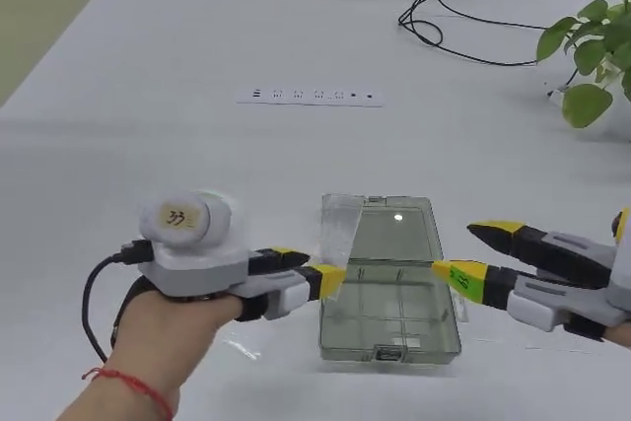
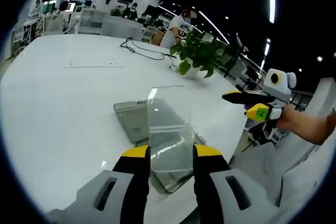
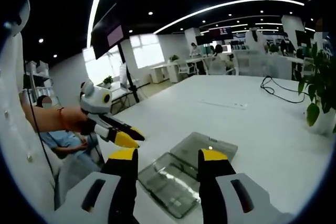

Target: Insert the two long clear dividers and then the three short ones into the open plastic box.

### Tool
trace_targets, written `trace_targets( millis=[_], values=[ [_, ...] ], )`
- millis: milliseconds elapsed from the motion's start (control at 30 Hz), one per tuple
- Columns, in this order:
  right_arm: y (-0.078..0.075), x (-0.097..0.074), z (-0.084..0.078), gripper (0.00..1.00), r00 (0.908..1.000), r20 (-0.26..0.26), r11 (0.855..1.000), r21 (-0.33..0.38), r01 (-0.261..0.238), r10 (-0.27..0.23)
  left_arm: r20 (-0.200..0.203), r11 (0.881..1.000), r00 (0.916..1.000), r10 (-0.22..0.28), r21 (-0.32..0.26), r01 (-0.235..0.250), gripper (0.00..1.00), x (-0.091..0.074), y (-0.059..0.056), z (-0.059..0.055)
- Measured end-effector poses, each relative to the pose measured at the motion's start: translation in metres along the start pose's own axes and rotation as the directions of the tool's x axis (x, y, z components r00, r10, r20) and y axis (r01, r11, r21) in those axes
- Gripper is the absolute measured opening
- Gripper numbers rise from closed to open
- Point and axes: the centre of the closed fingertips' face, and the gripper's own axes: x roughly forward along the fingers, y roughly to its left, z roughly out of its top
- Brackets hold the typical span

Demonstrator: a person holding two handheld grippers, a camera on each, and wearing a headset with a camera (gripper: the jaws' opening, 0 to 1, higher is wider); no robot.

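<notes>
The open smoky-clear plastic box (image 1: 390, 327) lies on the white table with its lid (image 1: 399, 229) folded back flat behind it. Faint lines of clear walls show inside the base. My left gripper (image 1: 321, 279) is shut on a clear divider (image 1: 340, 228), holding it upright over the box's left edge. In the left gripper view the divider (image 2: 167, 129) stands pinched between the yellow fingertips (image 2: 136, 153), with the box (image 2: 137, 120) beyond it. My right gripper (image 1: 459, 251) hovers open at the box's right side, holding nothing. In its own view the right gripper (image 3: 168, 156) faces the box (image 3: 170, 179) and the left gripper (image 3: 118, 132).
A white power strip (image 1: 311, 96) lies mid-table. A black cable (image 1: 444, 27) loops at the back right beside a green plant (image 1: 592, 56). A faint clear piece (image 1: 240, 347) lies on the table (image 1: 197, 145) near the left hand.
</notes>
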Motion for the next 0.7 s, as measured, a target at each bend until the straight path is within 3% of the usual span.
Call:
trace_targets(
  millis=[333,700],
  values=[
    [0.013,0.022,-0.004,0.36,0.9995,-0.029,0.999,0.048,0.011,-0.009,0.023,0.998,0.9982,-0.056,0.010,0.056,0.30,0.012,-0.028,0.002],
    [0.020,0.037,-0.017,0.19,0.9974,-0.070,0.987,0.160,0.026,-0.015,0.022,0.996,0.9960,-0.086,0.039,0.085,0.30,0.018,-0.043,0.002]
  ],
)
